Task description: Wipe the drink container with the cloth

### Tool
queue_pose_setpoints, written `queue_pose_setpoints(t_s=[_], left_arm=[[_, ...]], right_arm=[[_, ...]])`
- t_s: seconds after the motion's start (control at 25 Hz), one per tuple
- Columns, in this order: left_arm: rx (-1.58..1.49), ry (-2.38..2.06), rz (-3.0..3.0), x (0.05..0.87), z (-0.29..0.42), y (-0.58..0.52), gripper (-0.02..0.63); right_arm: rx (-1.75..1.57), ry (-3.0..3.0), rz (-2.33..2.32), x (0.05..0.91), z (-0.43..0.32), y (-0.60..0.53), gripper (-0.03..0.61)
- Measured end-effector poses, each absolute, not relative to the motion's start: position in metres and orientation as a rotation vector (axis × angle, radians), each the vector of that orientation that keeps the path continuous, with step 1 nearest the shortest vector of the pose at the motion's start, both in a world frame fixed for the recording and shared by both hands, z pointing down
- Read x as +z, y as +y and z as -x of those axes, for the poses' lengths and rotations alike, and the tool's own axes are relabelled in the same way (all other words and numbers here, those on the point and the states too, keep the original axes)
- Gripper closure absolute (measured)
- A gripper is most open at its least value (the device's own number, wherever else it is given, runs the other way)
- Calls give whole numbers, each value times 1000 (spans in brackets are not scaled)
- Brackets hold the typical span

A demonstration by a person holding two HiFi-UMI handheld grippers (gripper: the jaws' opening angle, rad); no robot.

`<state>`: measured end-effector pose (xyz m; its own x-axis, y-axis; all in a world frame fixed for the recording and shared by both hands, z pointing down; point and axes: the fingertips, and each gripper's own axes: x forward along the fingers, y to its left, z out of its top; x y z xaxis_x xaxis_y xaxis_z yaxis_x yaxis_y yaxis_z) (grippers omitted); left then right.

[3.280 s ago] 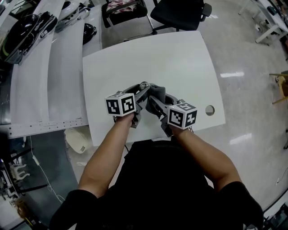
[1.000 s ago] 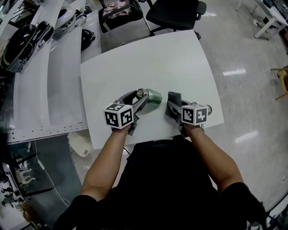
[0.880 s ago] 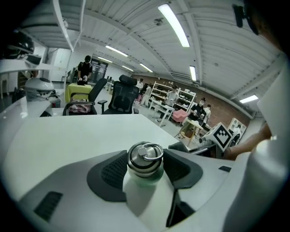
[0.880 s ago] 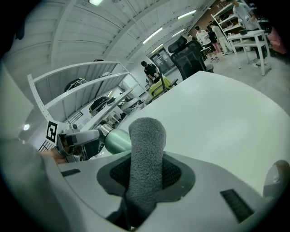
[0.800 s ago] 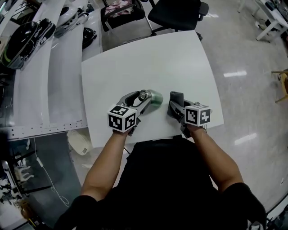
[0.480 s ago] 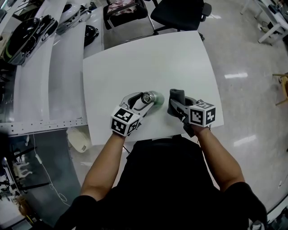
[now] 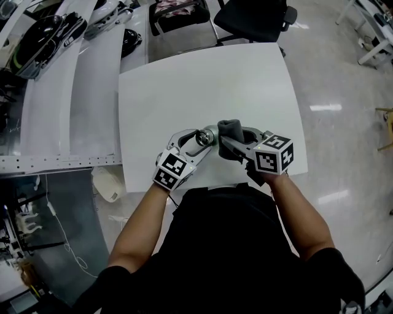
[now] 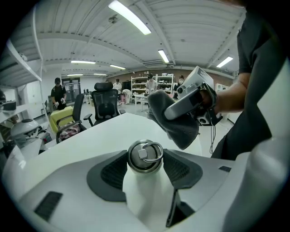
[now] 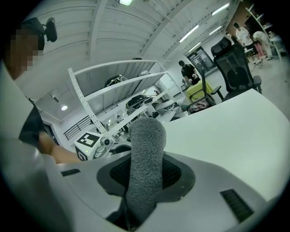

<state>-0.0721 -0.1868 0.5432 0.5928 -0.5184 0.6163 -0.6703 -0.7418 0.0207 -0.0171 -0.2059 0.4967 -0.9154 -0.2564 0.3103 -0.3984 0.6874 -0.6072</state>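
Note:
The drink container [image 7: 204, 137] is a pale bottle with a steel ring cap, and my left gripper [image 7: 199, 138] is shut on its neck just above the white table [image 7: 209, 80]. In the left gripper view the cap [image 8: 145, 156] sits between the dark pads [image 8: 109, 173]. My right gripper [image 7: 232, 138] is shut on a folded grey cloth [image 7: 230, 129], which presses against the bottle's right side and hides most of its body. The right gripper view shows the cloth [image 9: 145, 158] standing up between the jaws, with the left gripper's marker cube [image 9: 88, 140] beyond it.
Both grippers work close to the table's near edge. White benches [image 7: 55, 104] with helmets run along the left. A black office chair [image 7: 252, 15] and a second chair with a pink bag [image 7: 175, 9] stand behind the table. Shiny floor lies to the right.
The grippers were apart with the bottle lying toward the right. The right gripper has carried the cloth left onto the bottle, and the left gripper has turned the cap upward.

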Motion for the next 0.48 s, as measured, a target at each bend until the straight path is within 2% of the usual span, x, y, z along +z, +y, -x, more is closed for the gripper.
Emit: queue_pose_setpoints(t_s=[0.48], left_arm=[[1076, -908, -2728, 543, 55, -174, 357]], right_arm=[[878, -2694, -320, 486, 43, -208, 466]])
